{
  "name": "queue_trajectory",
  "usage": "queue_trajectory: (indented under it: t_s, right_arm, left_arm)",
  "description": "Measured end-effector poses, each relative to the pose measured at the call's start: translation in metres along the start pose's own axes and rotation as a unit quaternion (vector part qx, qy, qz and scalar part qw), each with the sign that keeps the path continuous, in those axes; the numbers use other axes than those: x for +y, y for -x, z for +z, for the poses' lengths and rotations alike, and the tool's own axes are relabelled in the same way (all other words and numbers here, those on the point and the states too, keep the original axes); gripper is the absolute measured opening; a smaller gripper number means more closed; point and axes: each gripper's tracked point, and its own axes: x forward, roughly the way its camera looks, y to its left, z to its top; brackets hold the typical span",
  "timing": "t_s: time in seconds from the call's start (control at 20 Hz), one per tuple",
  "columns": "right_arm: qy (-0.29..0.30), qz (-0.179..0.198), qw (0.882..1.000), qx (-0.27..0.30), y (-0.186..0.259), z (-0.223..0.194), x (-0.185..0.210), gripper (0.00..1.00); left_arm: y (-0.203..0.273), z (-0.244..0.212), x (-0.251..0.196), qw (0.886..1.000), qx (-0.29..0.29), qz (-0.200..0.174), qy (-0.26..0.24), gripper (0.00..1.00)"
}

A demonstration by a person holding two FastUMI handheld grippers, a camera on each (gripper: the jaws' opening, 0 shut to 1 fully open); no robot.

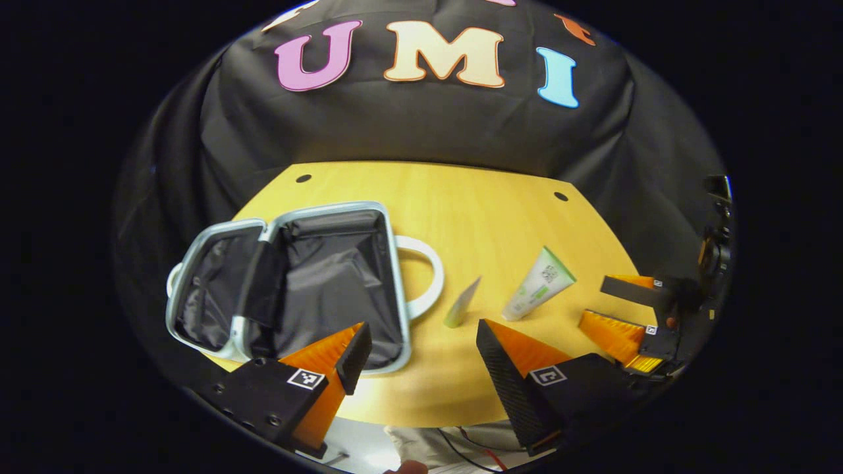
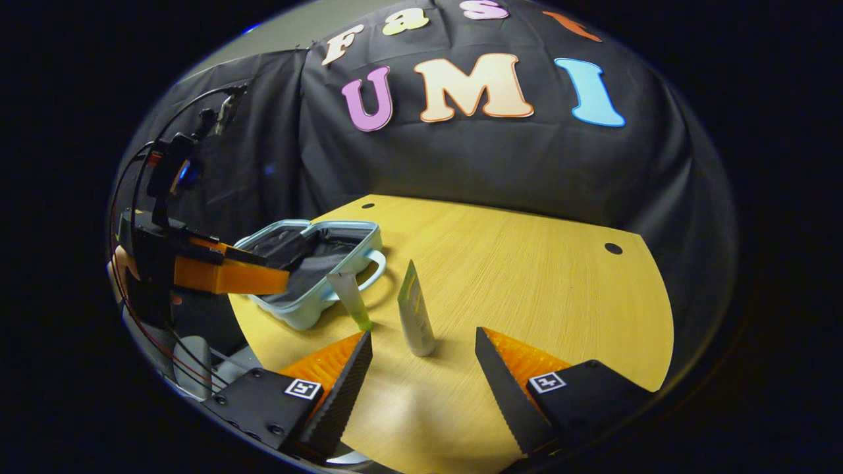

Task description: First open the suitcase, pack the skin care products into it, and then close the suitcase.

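Left gripper view: suitcase [image 1: 290,289] lay open on the wooden table [image 1: 487,210], both lined halves empty, its white handle [image 1: 425,276] on the side facing the tubes. Left gripper [image 1: 421,342] hovered over the table's near edge, jaws spread wide, gripping nothing, one finger in front of the suitcase's near corner. Beyond the handle, well apart from the suitcase, stood a small green tube [image 1: 462,304] and a bigger white tube [image 1: 539,284] leaning over. Right gripper [image 1: 625,309] showed farther from the suitcase than both tubes, jaws parted, empty.

Right gripper view: right gripper [image 2: 421,355] jaws released, straddling the space in front of the white tube [image 2: 415,313], not touching it. Green tube [image 2: 349,299] stood cap-down just beside the suitcase [image 2: 309,270] handle. Left gripper [image 2: 224,270] hung at the suitcase's near side, seen side-on.

Handling, judged: tubes look light, soft-walled, squeezable and somewhat slick; standing on caps, so they tip easily. Best grasp mid-body across the flat faces, gentle squeeze. Suitcase shell looks rigid; lid should swing by pushing its rim.

Hard to tell: tube labels too small, suitcase's latch or zip not visible, its near corner hidden behind the finger, the holder's hands cut off.
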Motion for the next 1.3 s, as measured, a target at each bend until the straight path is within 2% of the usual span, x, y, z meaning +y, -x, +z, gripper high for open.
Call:
queue_trajectory:
  t_s: [0.2,0.5,0.55,0.6,0.75,0.95,1.0,1.05,1.1,1.15,1.2,1.3]
  right_arm:
    - [0.02,0.025,0.999,0.011,-0.027,-0.012,0.0,0.98]
    - [0.045,0.05,0.997,0.038,-0.066,-0.04,-0.001,0.98]
    - [0.048,0.051,0.997,0.042,-0.072,-0.043,0.0,0.95]
    - [0.048,0.052,0.997,0.043,-0.077,-0.044,0.001,0.98]
    - [0.042,0.055,0.997,0.043,-0.09,-0.05,0.007,0.98]
    - [0.061,0.057,0.996,0.037,-0.105,-0.053,0.016,0.97]
    - [0.063,0.058,0.996,0.036,-0.106,-0.052,0.018,0.9]
    - [0.063,0.059,0.996,0.035,-0.108,-0.052,0.019,0.87]
    - [0.06,0.061,0.996,0.035,-0.109,-0.052,0.02,0.8]
    - [0.059,0.054,0.996,0.036,-0.112,-0.053,0.018,0.79]
    - [0.058,0.052,0.996,0.033,-0.115,-0.052,0.016,0.69]
    - [0.058,0.055,0.996,0.034,-0.115,-0.052,0.018,0.48]
  left_arm:
    - [-0.028,-0.005,-0.024,0.999,-0.031,-0.005,0.013,0.93]
    - [-0.081,-0.005,-0.026,0.995,-0.08,0.024,0.052,0.93]
    - [-0.087,-0.003,-0.027,0.994,-0.085,0.024,0.062,0.94]
    - [-0.092,-0.002,-0.026,0.993,-0.09,0.026,0.071,0.94]
    - [-0.104,0.004,-0.026,0.99,-0.103,0.028,0.089,0.92]
    - [-0.116,0.009,-0.037,0.99,-0.111,0.008,0.086,0.87]
    - [-0.118,0.008,-0.035,0.99,-0.11,0.011,0.088,0.8]
    - [-0.119,0.008,-0.035,0.99,-0.109,0.009,0.092,0.69]
    - [-0.119,0.009,-0.033,0.989,-0.111,0.007,0.097,0.54]
    - [-0.12,0.01,-0.036,0.988,-0.114,-0.003,0.1,0.54]
    - [-0.119,0.012,-0.033,0.987,-0.124,-0.004,0.106,0.43]
    - [-0.117,0.017,-0.02,0.982,-0.138,0.008,0.129,0.16]
